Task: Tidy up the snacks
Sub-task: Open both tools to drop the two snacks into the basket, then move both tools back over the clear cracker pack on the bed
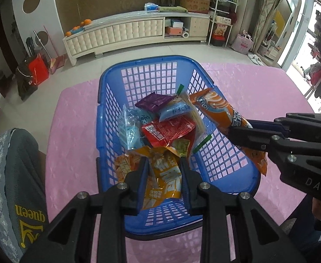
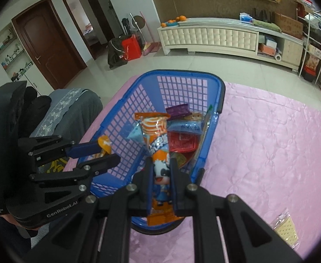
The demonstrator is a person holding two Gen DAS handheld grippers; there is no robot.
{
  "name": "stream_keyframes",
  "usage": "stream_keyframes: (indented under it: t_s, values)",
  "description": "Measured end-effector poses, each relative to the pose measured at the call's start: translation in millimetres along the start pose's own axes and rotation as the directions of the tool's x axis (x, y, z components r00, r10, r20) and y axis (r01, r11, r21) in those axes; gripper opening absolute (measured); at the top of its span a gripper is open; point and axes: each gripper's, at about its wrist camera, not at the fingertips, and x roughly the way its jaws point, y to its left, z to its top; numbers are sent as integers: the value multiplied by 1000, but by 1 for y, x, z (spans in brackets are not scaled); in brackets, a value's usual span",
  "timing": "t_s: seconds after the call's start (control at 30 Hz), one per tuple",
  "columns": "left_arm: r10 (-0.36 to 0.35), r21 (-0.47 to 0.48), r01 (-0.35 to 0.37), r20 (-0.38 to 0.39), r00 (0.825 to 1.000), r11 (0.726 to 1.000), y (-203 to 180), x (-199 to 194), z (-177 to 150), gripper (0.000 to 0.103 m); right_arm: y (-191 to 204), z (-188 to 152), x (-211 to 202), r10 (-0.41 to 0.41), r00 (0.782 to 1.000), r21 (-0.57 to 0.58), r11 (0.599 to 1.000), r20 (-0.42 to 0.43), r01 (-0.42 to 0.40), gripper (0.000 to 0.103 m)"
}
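Ahead of both our tools sits the blue slatted plastic basket [image 1: 107, 118]. Our right gripper [image 2: 162, 183] clamps the long orange cow-print snack packet [image 2: 158, 144] lengthwise over the basket; our left gripper [image 1: 163, 175] pinches the crumpled yellow-orange foil packet [image 1: 162, 175] just inside its near wall.

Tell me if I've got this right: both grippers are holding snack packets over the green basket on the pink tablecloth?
Nearly. The basket is blue, not green, as both wrist views show. The rest holds: the left gripper grips a yellow-orange packet, the right gripper grips a long orange packet, and the basket sits on the pink tablecloth.
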Motion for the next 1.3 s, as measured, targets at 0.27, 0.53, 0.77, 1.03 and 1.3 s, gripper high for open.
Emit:
stream_keyframes:
  t_s: [0.27, 0.53, 0.77, 1.03, 1.3]
  values:
    - [-7, 0, 7, -6, 1000, 1000, 0, 2, 0, 26, 3, 0, 5, 0, 1000, -2, 1000, -14, 0, 17]
    - [-30, -17, 30, -6, 1000, 999, 1, 3, 0, 35, 1, 2, 0, -26, 1000, 4, 1000, 0, 26, 18]
    - [-12, 10, 12, 21, 1000, 1000, -2, -4, 1, 66, -2, 3, -5, -38, 999, 24, 999, 14, 38, 38]
    - [-3, 0, 3, 43, 999, 1000, -2, -14, 3, 70, 0, 3, -18, -44, 997, 23, 999, 57, 43, 85]
    - [18, 12, -19, 75, 997, 1000, -15, -29, 6, 70, -11, -3, -41, -70, 994, 38, 997, 80, 67, 85]
